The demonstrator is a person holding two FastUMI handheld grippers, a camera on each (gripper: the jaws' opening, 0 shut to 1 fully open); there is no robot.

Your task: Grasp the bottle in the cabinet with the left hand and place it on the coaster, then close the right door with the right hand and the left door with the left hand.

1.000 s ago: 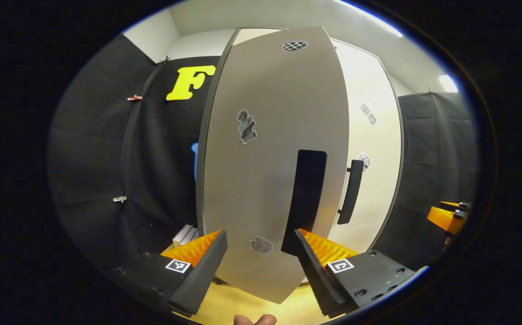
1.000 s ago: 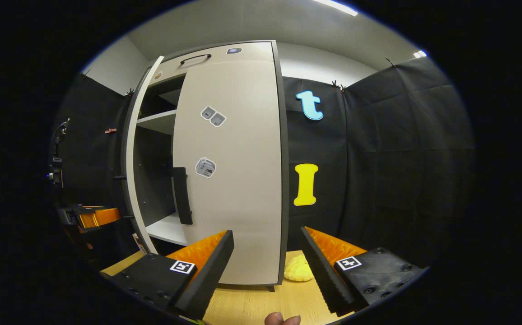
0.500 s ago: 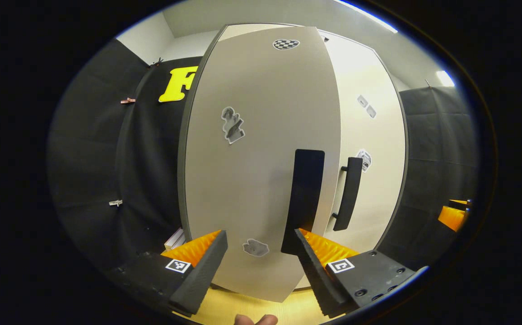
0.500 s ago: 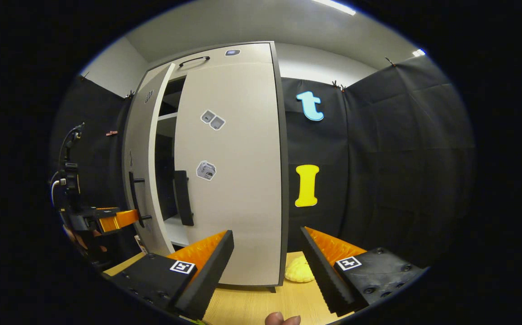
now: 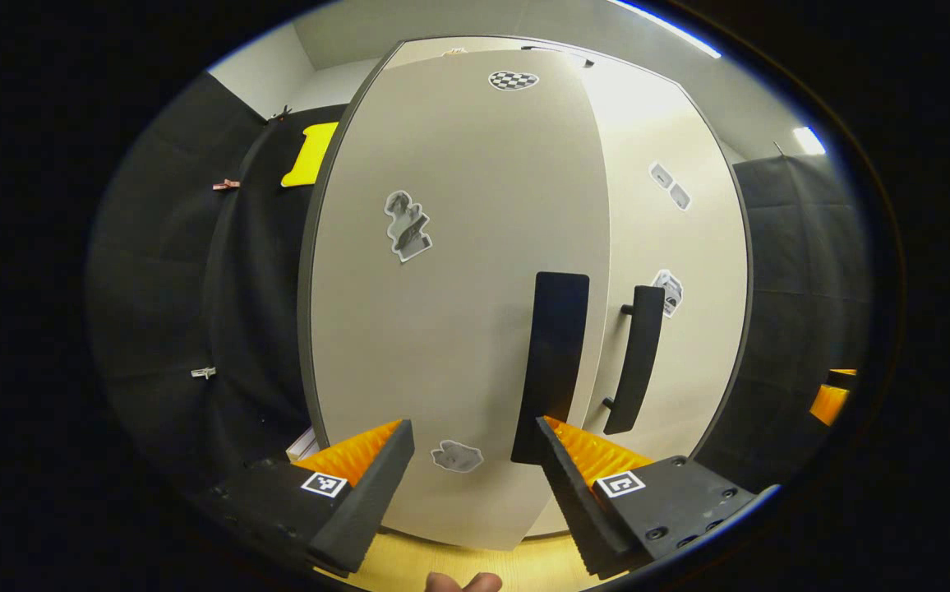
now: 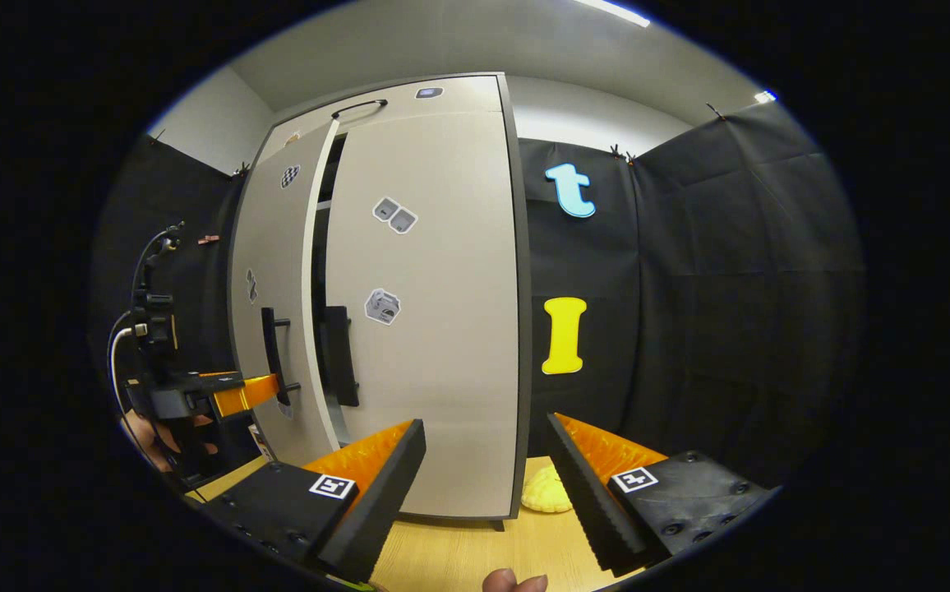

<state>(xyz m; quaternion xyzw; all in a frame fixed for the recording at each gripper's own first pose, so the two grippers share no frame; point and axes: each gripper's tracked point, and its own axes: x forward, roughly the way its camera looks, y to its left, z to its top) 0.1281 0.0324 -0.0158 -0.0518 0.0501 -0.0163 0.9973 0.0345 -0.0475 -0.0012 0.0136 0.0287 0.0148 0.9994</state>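
The cabinet's left door (image 5: 442, 312) looms close ahead of my left gripper (image 5: 475, 469), which is open with its fingertips at the door face. The door's black handle (image 5: 553, 362) ends right by the right finger (image 5: 561, 460). In the right gripper view the left door (image 6: 274, 271) stands nearly closed, leaving a narrow dark gap beside the right door (image 6: 434, 329), which lies flush with the cabinet. The left gripper (image 6: 232, 395) is pressed against the left door near its handle (image 6: 272, 353). My right gripper (image 6: 483, 469) hangs open and empty in front of the right door.
A yellow lumpy object (image 6: 545, 493) lies on the wooden table (image 6: 458, 559) at the cabinet's right foot. The right door's handle (image 5: 635, 358) sits close beside the left one. The right gripper (image 5: 830, 400) peeks in at the far right of the left gripper view.
The left door has swung further toward the cabinet with my left gripper following it; the opening has shrunk from a wide view of shelves to a thin gap. My right gripper stays put.
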